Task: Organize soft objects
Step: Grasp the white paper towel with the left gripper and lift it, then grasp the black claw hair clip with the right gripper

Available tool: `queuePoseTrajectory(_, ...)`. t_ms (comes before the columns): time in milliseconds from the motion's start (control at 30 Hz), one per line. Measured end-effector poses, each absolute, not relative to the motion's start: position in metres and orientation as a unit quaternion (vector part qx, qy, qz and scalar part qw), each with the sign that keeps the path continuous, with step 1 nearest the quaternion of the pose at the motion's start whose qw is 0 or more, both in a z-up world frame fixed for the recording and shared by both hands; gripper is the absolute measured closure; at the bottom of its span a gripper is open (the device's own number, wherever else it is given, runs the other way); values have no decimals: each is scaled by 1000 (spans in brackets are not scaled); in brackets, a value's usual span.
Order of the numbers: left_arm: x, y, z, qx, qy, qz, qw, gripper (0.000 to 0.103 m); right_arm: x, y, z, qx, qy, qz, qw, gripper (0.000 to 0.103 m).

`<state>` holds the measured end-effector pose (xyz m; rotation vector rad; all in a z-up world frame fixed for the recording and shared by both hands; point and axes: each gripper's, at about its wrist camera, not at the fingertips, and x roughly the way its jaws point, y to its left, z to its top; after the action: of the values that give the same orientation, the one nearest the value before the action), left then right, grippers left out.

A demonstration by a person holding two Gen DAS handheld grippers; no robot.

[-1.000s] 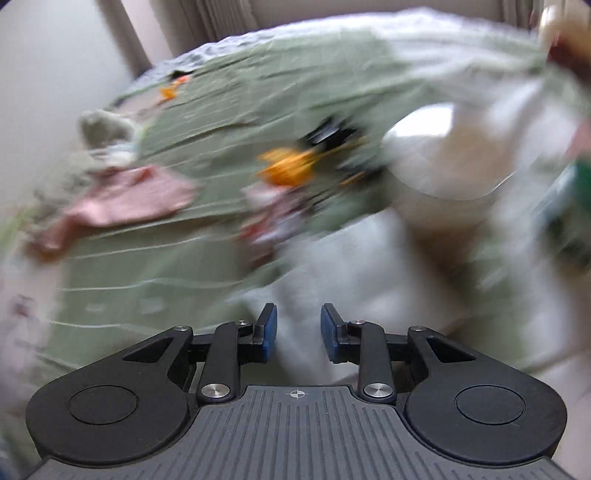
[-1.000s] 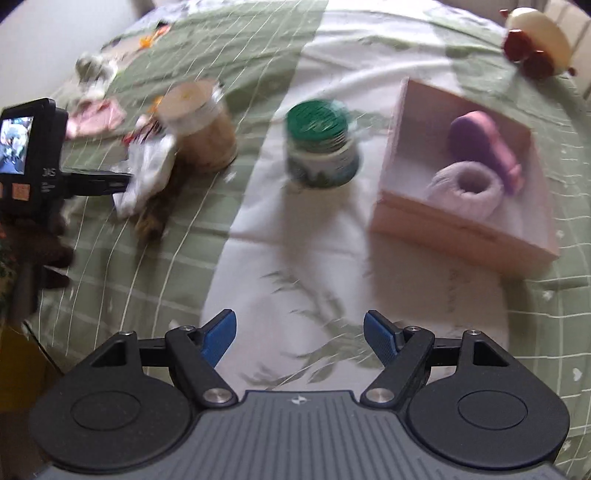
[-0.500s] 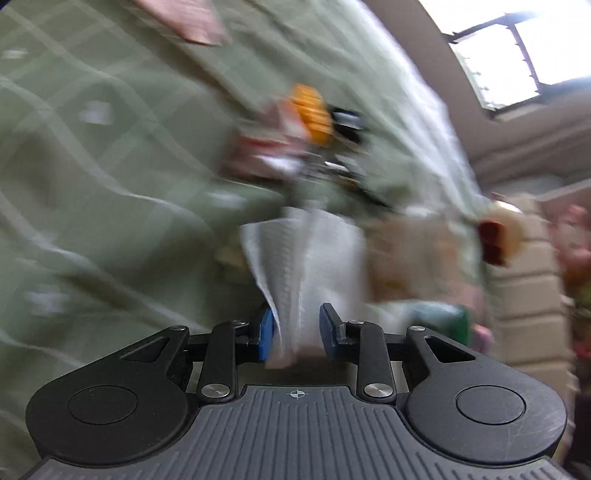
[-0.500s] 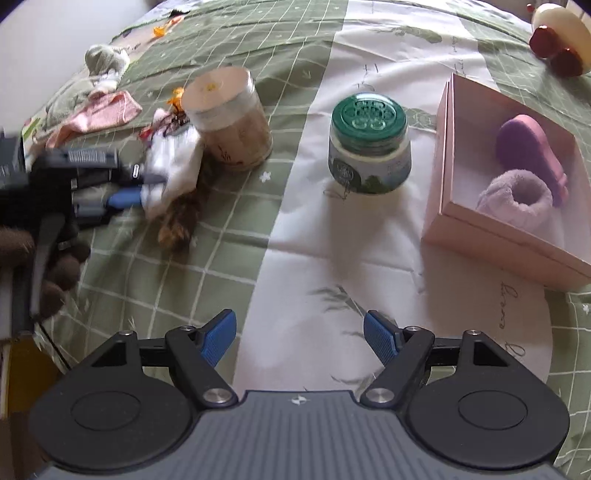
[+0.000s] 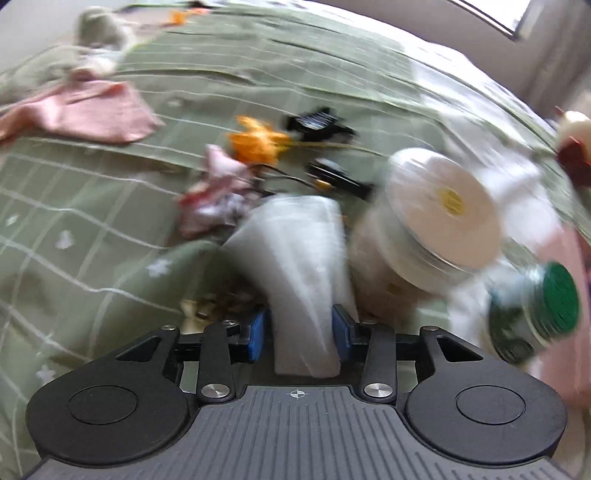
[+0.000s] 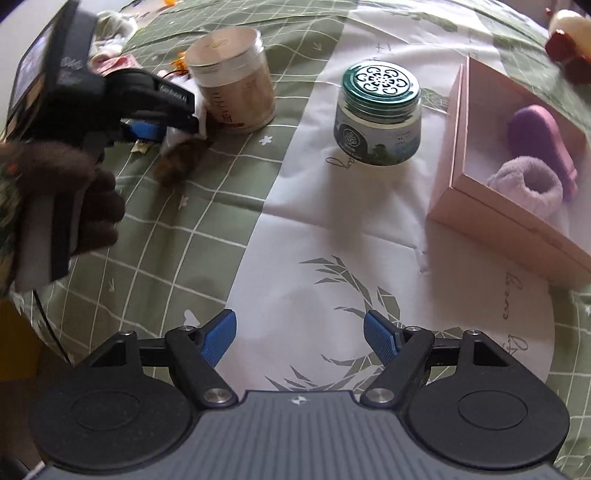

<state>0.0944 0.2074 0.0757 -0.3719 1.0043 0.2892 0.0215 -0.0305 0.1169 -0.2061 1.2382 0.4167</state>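
My left gripper (image 5: 300, 328) points down at the bed, and its jaws are opening with a white folded cloth (image 5: 303, 258) between the blue pads (image 5: 258, 328). The cloth lies against a beige jar (image 5: 436, 206). From the right wrist view, a gloved hand holds the left gripper (image 6: 173, 125) over the white cloth (image 6: 201, 110) and a brown fuzzy piece (image 6: 181, 158). My right gripper (image 6: 299, 332) hangs open over the white stripe of the bedspread, nothing between its fingers. A pink box (image 6: 480, 206) at right holds a lilac fluffy ring (image 6: 528, 184) and a purple soft piece (image 6: 539, 129).
A green-lidded jar (image 6: 380, 110) stands between the beige jar (image 6: 232, 92) and the box. A pink cloth (image 5: 85, 114), a patterned rag (image 5: 214, 199), an orange flower (image 5: 255, 140) and a black clip (image 5: 317, 123) lie further back. A cream and red toy (image 6: 569, 33) sits far right.
The left gripper swung and rolled over the bed; the white cloth came between its jaws, which now stand a little wider. The right gripper sank slightly towards the bedspread.
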Motion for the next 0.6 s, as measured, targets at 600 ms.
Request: queuePoseTrajectory(600, 18, 289, 130, -319, 382, 103, 861, 88, 32, 28, 143, -180, 526, 264, 788, 26)
